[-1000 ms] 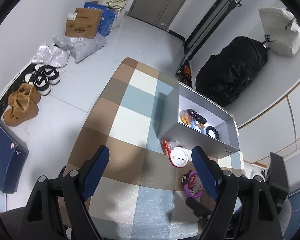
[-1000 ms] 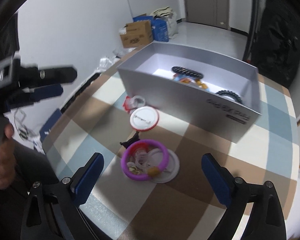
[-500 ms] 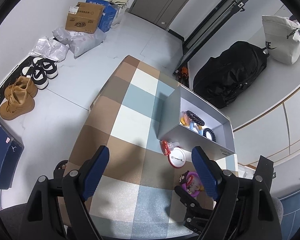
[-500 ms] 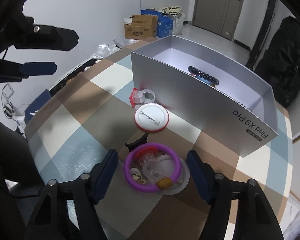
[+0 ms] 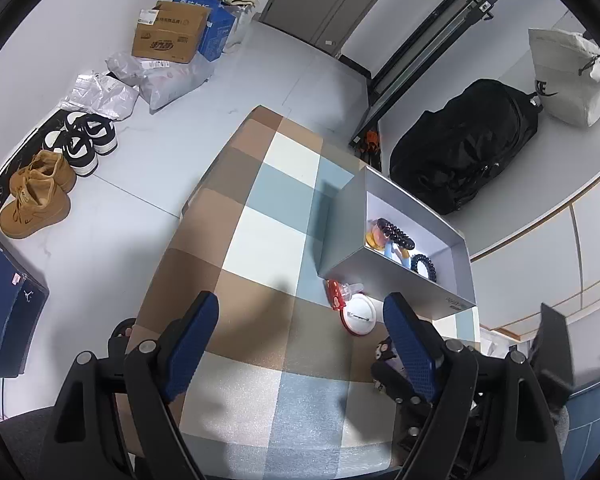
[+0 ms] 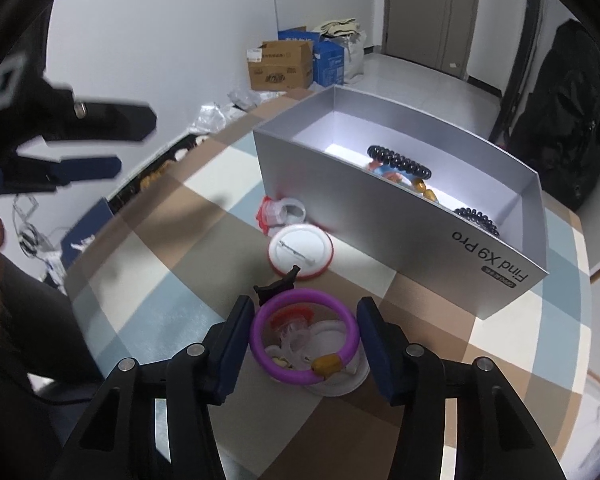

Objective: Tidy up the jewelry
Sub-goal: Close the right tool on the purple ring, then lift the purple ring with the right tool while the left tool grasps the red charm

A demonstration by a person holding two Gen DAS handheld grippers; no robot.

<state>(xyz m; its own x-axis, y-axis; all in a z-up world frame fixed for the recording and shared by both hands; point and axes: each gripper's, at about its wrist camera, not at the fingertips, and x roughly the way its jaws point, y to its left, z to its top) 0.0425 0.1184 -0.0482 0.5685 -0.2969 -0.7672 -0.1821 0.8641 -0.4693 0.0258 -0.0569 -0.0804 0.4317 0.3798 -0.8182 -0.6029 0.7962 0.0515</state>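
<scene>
Since a second ago the right gripper (image 6: 305,318) has dropped down around the purple bangle (image 6: 304,338), and its jaws, then spread wide on either side, are closing on it: the blue pads (image 6: 236,340) now stand just beside the ring's outer edge on both sides, with a thin gap still showing, so nothing is clamped yet. The bangle lies on the checked tabletop (image 6: 148,312), nearest of all to the camera, over a small heap of clear and white trinkets with a red piece and a yellow bead on its rim. Just beyond the bangle sits a small black clip (image 6: 278,284), touching its far edge. Farther from the bangle lies a round white badge (image 6: 302,251) with a red rim, pin side up, and beyond that a red and clear ring-like piece (image 6: 280,212), just beside the wall of the silver box (image 6: 380,216). Inside the box, well beyond the bangle, rest a dark beaded bracelet (image 6: 398,162), some orange and blue pieces, and a dark coiled hair tie (image 6: 476,218).

To the left of the bangle and higher up, the left gripper (image 5: 300,340) hangs above the table with its jaws spread wide and nothing between them. On the floor far beyond the box stand a cardboard carton (image 6: 280,66) and a blue one.
</scene>
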